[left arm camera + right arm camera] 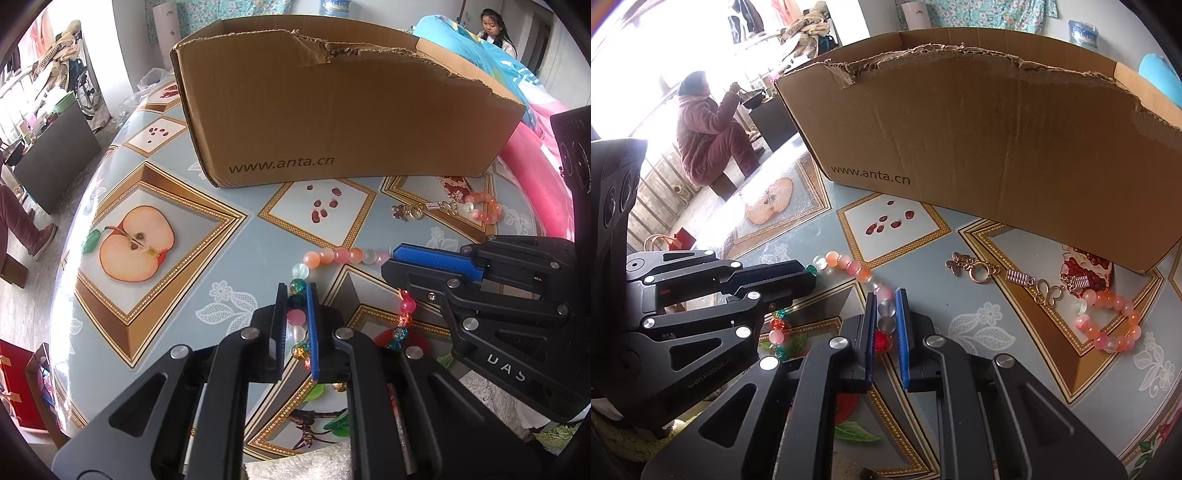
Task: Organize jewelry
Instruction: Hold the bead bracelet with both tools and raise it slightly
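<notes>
A long necklace of pink, orange, clear and teal beads (pixel 334 256) is stretched between both grippers just above the fruit-patterned tablecloth. My left gripper (pixel 297 291) is shut on one stretch of its beads. My right gripper (pixel 886 297) is shut on another stretch; it shows in the left wrist view (pixel 391 260) at the right. The necklace also shows in the right wrist view (pixel 849 266). A pink bead bracelet (pixel 1112 321) and a gold chain with butterfly charms (pixel 1008 275) lie to the right. A torn cardboard box (pixel 332 122) stands behind.
The round table (pixel 177 306) has its edge at the left. A pink and blue bundle (pixel 532 147) lies right of the box. A person in a red coat (pixel 709 140) sits beyond the table, and another person (pixel 493 27) sits far back.
</notes>
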Demonstrator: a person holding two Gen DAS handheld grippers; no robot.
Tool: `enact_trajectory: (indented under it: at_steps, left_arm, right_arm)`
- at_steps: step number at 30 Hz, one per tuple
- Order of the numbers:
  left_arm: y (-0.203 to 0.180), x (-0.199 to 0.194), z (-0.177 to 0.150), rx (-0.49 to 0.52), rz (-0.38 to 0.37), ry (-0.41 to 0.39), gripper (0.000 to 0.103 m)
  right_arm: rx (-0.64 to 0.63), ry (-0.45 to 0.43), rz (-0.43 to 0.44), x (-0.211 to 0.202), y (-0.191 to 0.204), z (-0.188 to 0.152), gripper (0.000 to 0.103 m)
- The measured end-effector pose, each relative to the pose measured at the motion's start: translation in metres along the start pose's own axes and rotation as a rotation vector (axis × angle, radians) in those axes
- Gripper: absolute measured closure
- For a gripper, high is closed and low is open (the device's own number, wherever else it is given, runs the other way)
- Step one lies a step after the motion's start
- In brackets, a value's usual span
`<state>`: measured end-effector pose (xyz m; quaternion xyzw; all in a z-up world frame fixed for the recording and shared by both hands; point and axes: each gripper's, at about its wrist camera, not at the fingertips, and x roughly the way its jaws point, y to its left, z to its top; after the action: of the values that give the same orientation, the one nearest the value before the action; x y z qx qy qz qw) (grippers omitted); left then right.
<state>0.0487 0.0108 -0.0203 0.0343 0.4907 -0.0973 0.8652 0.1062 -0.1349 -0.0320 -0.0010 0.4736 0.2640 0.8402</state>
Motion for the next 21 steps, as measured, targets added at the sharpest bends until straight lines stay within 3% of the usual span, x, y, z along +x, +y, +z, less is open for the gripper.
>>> enact_trajectory:
  at_steps: [21]
  left_arm:
    - [0.005, 0.001, 0.0, -0.015, -0.006, 0.002, 0.094]
  right_arm:
    - [-0.013, 0.016, -0.011, -0.007, 0.005, 0.002, 0.091]
